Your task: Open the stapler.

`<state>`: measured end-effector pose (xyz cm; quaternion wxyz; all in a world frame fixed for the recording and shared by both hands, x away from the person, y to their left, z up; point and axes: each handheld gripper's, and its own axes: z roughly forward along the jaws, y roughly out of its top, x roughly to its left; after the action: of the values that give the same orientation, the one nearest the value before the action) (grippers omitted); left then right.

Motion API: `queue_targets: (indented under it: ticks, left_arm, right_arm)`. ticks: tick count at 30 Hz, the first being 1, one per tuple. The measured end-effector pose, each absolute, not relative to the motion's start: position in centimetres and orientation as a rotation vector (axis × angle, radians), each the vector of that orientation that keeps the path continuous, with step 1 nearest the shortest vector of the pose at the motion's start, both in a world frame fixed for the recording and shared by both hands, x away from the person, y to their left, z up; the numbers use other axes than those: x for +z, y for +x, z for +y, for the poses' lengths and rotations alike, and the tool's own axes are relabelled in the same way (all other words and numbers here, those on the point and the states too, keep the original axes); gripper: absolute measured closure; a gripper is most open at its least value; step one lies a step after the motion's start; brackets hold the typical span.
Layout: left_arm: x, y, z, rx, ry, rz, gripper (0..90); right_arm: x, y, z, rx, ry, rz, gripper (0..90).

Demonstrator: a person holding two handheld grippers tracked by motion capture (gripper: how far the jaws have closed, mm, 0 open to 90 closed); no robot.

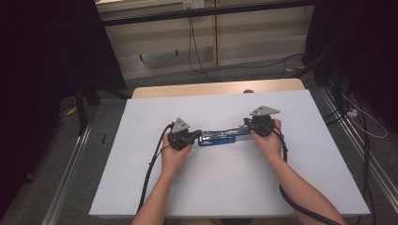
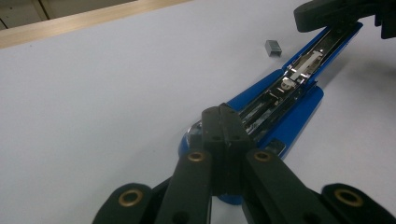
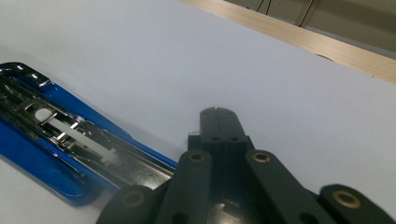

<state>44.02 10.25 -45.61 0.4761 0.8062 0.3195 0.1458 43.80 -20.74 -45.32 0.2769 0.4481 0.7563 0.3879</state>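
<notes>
High view: opened blue stapler mid-bench, wide margins to every edge; left gripper and right gripper at its ends, jaws together.

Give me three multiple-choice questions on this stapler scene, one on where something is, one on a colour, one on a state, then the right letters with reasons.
1. Where does the small block of staples lie?
A. on the white table beside the stapler
B. inside the stapler's channel
C. between the left gripper's jaws

2. What colour is the stapler body?
A. red
B. blue
C. yellow

3. How is the stapler?
A. closed
B. swung open flat with its metal channel showing
C. standing on end

Answers:
1. A, in the left gripper view it sits on the table, apart from the stapler.
2. B, blue plastic frames the metal in each view.
3. B, the left gripper and the right gripper, both shut, rest at its two spread ends.
</notes>
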Motion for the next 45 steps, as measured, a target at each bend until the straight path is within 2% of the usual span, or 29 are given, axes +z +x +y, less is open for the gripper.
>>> queue_targets:
  ticks: [33, 45]
  left_arm:
    - [-45.1, 44.0, 10.4, 0.349, 1.926, 0.766, 89.7]
    - [-45.1, 43.9, 10.4, 0.336, 1.922, 0.773, 87.1]
  right_arm:
    - [-45.6, 44.8, -20.3, 1.033, 1.216, 2.119, 90.0]
    - [-45.7, 44.7, -20.4, 1.054, 1.238, 2.127, 90.0]
